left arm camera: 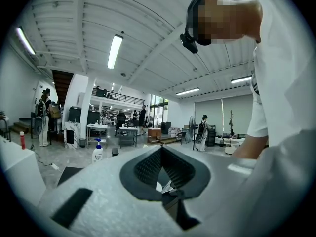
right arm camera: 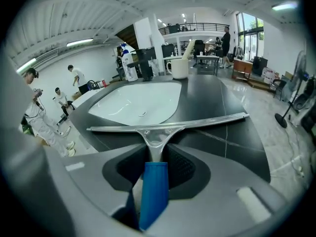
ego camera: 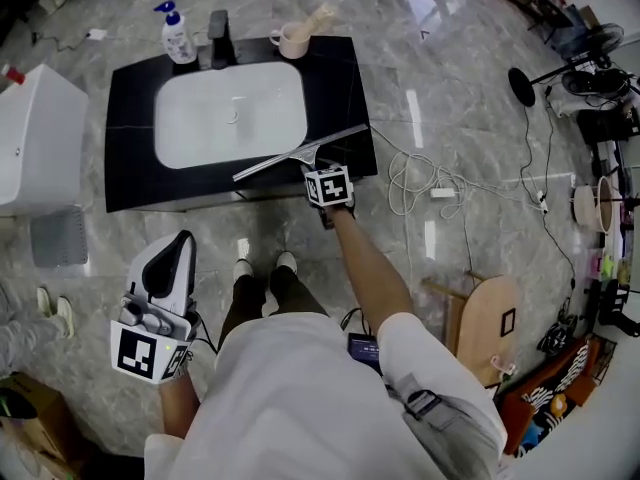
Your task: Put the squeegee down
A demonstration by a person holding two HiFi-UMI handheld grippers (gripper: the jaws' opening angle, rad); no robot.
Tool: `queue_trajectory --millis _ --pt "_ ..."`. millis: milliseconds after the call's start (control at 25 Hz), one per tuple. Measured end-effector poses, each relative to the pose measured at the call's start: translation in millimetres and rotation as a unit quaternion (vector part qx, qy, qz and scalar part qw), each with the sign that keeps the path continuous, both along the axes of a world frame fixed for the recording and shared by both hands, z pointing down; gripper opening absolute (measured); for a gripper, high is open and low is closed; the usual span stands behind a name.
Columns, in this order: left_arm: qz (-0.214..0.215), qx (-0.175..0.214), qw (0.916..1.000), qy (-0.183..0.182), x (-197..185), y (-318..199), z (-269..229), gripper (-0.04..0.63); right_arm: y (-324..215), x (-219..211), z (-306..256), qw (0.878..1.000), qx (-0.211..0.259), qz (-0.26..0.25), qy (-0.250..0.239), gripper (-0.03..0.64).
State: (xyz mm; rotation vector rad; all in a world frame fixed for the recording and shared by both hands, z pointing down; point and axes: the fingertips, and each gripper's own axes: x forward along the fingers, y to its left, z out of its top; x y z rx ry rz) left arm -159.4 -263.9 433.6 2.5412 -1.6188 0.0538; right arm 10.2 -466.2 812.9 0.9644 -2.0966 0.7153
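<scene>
A squeegee with a long metal blade [ego camera: 290,156] and a blue handle [right arm camera: 154,191] is held in my right gripper [ego camera: 316,167], whose jaws are shut on the handle. The blade [right arm camera: 168,125] lies crosswise over the front right part of the black counter [ego camera: 335,78], just in front of the white sink basin [ego camera: 170,138]. I cannot tell whether the blade touches the counter. My left gripper [ego camera: 183,240] hangs low at the person's left side, far from the counter, shut with nothing in it; in its own view my left gripper [left arm camera: 161,149] points out level into the room.
A soap pump bottle [ego camera: 177,36], a black faucet [ego camera: 219,36] and a cup [ego camera: 293,40] stand along the counter's back edge. A white box [ego camera: 35,138] sits to the left. Cables [ego camera: 420,183] and a wooden stool [ego camera: 490,323] lie on the floor at right.
</scene>
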Motion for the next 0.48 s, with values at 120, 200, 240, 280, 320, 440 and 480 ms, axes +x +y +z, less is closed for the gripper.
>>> queue_trajectory --millis 120,200,240,280,320,440,480 --pt "0.002 0.000 1.0000 -0.001 1.8 -1.7 0.2 -0.005 -1.1 0.8 -3.4 1.000 -0.003 0.000 0.001 0.141" --pt "0.005 0.001 1.0000 -0.001 4.3 -2.1 0.3 -0.005 -0.7 1.7 -6.9 1.000 -0.006 0.007 0.002 0.148" --pt "0.007 0.002 1.0000 -0.001 5.5 -2.3 0.0 -0.005 -0.4 1.8 -7.5 1.000 -0.004 0.013 -0.004 0.163" --pt "0.010 0.003 0.9999 -0.001 6.2 -2.9 -0.3 -0.005 -1.1 2.0 -9.6 1.000 0.002 0.020 -0.011 0.189" --pt "0.012 0.005 0.9999 -0.001 6.3 -3.9 -0.5 -0.005 -2.8 3.3 -14.5 0.999 0.013 0.026 -0.016 0.209" --pt "0.016 0.009 0.9998 -0.001 4.8 -5.6 -2.6 -0.005 -4.5 8.4 -43.0 0.997 0.057 0.038 -0.039 0.216" --pt "0.016 0.010 0.9998 -0.001 4.0 -6.0 -3.6 -0.006 -1.9 7.8 -58.8 0.995 0.072 0.035 -0.054 0.215"
